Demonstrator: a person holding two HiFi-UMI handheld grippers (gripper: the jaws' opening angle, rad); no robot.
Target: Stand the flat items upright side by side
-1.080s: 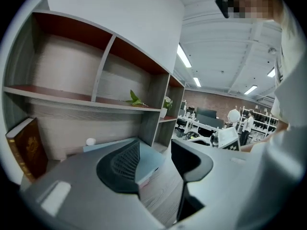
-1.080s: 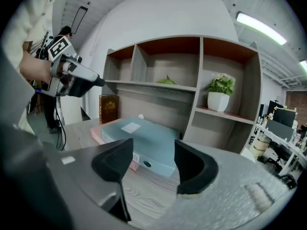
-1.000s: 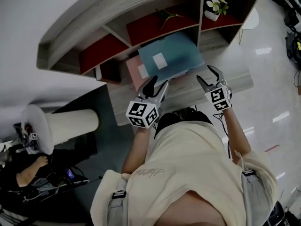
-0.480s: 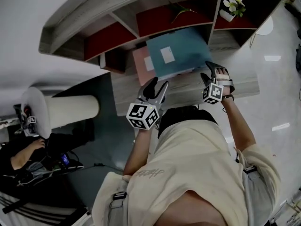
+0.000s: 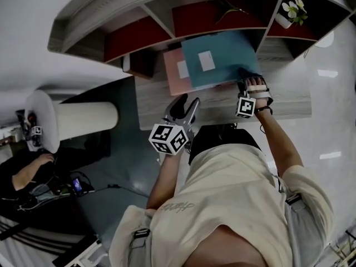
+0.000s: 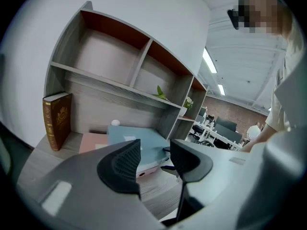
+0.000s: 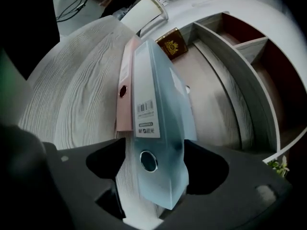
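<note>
Folders, two, blue folder [image 5: 219, 60] atop pink folder [image 5: 175, 74] on bench [image 5: 161, 102], one upright book [image 6: 56, 120], right hand-held gripper [image 7: 156, 151] with jaws just opening around blue folder, left hand-held gripper [image 6: 154, 151] open, empty.

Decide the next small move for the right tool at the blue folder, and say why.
Probably close the right tool on the blue folder at its spine. The jaws have just been opening and straddle that spine without clamping it. The folder lies flat on the pink folder, so it needs a grip before being tipped upright.
</note>
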